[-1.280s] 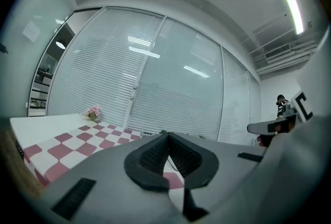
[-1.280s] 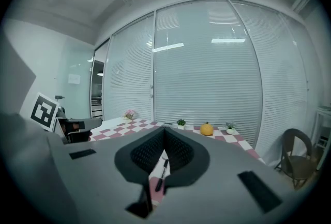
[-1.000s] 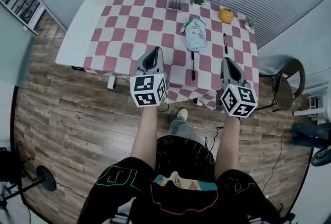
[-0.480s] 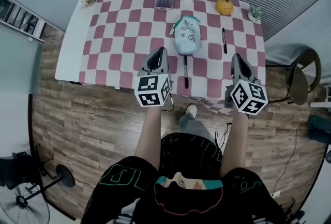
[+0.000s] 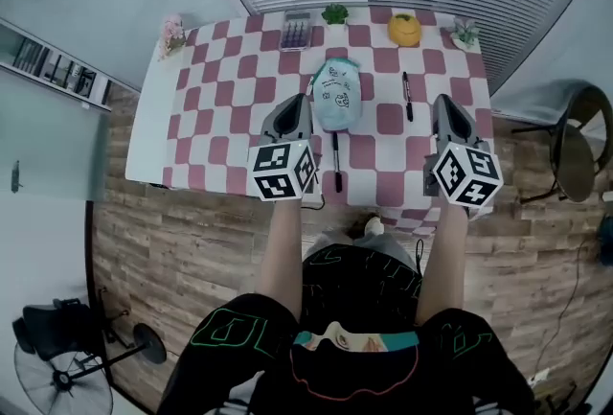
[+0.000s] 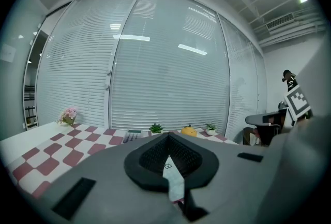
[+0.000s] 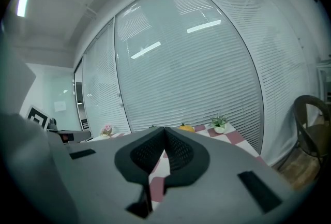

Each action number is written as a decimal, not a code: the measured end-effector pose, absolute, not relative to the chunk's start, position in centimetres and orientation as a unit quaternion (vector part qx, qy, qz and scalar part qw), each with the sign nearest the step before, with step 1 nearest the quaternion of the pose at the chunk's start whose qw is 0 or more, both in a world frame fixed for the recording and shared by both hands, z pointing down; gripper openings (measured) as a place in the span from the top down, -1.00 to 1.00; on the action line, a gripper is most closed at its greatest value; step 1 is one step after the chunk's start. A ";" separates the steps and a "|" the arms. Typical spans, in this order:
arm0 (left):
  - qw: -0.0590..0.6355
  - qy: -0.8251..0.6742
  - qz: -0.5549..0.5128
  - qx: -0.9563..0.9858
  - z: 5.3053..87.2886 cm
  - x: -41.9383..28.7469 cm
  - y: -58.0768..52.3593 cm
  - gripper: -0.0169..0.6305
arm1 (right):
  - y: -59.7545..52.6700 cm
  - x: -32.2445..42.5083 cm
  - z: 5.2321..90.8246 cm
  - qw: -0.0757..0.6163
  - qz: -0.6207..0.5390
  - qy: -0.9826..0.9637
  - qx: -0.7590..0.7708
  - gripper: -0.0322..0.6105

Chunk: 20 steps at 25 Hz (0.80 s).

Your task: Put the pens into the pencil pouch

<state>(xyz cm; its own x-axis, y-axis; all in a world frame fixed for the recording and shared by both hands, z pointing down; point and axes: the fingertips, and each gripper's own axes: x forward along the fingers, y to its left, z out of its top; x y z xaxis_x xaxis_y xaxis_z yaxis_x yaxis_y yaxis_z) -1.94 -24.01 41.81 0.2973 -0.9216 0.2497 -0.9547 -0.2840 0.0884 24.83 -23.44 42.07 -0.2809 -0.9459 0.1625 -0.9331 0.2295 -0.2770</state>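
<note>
In the head view, the pencil pouch (image 5: 335,95), pale mint with small dark drawings too small to be read, is seen lying near the middle of the checkered tablecloth (image 5: 220,106). One black pen (image 5: 336,160) is laid at 6 o'clock of the pouch, just beside its lower end. A second black pen (image 5: 406,96) is laid at 3 o'clock, apart from it. Neither pen is inside the pouch. The left gripper (image 5: 300,101) is held at 8 o'clock of the pouch. The right gripper (image 5: 442,101) is held at 3 o'clock, beyond the second pen. Both are clenched on nothing. Only black-and-white patterns are carried by the marker cubes, no letters. Along the far edge a calculator (image 5: 296,30), a potted plant (image 5: 335,14), an orange round object (image 5: 404,30), another small plant (image 5: 465,34) and pink flowers (image 5: 172,32) are lined up. The calculator's keys cannot be read.

In the left gripper view, the jaws are seen pressed together. A pale sliver with a tiny dark mark is glimpsed through the notch below the tips, and what it belongs to cannot be told. Both pens are hidden by the gripper's body.

In the right gripper view, the jaws are likewise closed and empty. Only red and white squares are glimpsed through the notch, and pouch and pens are hidden. A chair (image 7: 313,124) is cut off at 3 o'clock.
</note>
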 end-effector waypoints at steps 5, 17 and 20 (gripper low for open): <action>0.127 -0.578 0.093 0.801 42.4 -0.5 -24.9 0.95 | -24.2 27.3 41.7 0.037 -0.164 0.775 -0.609 0.89; 0.174 -0.567 0.116 0.797 44.6 0.1 -28.9 0.95 | -27.5 27.8 41.9 0.032 -0.161 0.778 -0.606 0.89; 0.184 -0.563 0.125 0.796 45.4 -0.1 -30.1 0.95 | -28.6 27.5 42.6 0.029 -0.169 0.777 -0.605 0.89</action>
<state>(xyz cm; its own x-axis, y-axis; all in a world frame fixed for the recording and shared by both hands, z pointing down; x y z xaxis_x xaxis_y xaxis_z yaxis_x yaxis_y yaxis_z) -0.05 -30.08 45.43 0.3337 -0.8504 0.4067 -0.9426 -0.2970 0.1524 27.51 -28.58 42.59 -0.2653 -0.9509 0.1596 -0.9313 0.2098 -0.2977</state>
